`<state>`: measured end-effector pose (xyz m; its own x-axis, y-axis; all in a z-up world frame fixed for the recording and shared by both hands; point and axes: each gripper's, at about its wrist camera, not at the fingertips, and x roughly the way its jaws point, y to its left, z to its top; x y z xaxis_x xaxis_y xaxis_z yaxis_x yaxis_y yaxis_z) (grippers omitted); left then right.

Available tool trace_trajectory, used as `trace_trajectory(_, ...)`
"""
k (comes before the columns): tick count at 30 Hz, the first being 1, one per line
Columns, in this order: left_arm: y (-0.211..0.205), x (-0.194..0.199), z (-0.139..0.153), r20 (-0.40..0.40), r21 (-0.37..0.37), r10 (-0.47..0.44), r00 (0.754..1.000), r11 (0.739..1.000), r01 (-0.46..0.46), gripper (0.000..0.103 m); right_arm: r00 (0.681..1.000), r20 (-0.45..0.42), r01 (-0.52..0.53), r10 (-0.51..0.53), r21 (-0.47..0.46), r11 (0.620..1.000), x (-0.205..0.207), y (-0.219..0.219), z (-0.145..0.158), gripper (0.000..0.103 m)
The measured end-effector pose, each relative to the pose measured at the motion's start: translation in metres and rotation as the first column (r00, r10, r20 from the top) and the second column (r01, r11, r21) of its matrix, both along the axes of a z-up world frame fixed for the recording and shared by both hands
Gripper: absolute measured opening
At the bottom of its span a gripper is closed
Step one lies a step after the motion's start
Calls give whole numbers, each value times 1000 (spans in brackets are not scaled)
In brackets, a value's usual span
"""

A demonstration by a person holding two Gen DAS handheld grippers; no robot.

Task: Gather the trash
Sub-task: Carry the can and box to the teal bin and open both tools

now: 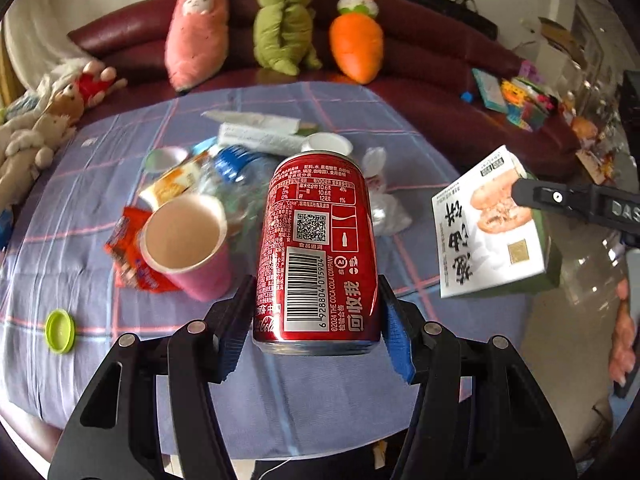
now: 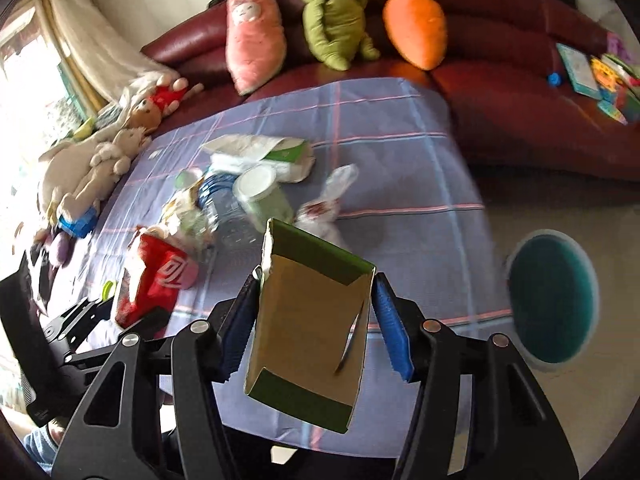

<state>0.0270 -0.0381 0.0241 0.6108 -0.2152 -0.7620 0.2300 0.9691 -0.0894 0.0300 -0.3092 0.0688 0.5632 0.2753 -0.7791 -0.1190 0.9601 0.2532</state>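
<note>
A red Coca-Cola can hangs above the table, and my left gripper is shut on its lower end, blue pads pressed to both sides. My right gripper is shut on an open-ended cardboard box, green outside and brown inside. In the left wrist view the same box shows its white printed face at the right, with a black finger against it. The right wrist view shows the can at the left.
A blue checked cloth covers the table. On it lie a pink paper cup, a red wrapper, a green cap, a plastic bottle, tissue packs and a white bag. A round teal bin stands on the floor at the right. Behind is a sofa with plush toys.
</note>
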Motion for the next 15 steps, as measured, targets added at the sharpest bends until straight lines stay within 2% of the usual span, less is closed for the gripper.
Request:
trace_trajectory(6, -52, 19, 13, 5, -19, -132, 991, 991, 132, 60, 988, 33, 150, -149, -18, 988, -4, -75, 16, 55)
trace_trajectory(11, -139, 42, 12, -9, -18, -292, 956, 956, 292, 60, 953, 43, 301, -299, -72, 951, -4, -152, 14, 55)
trace_trajectory(15, -209, 62, -1, -47, -21, -390, 919, 921, 390, 60, 915, 19, 402, -402, -122, 908, 0, -215, -7, 55)
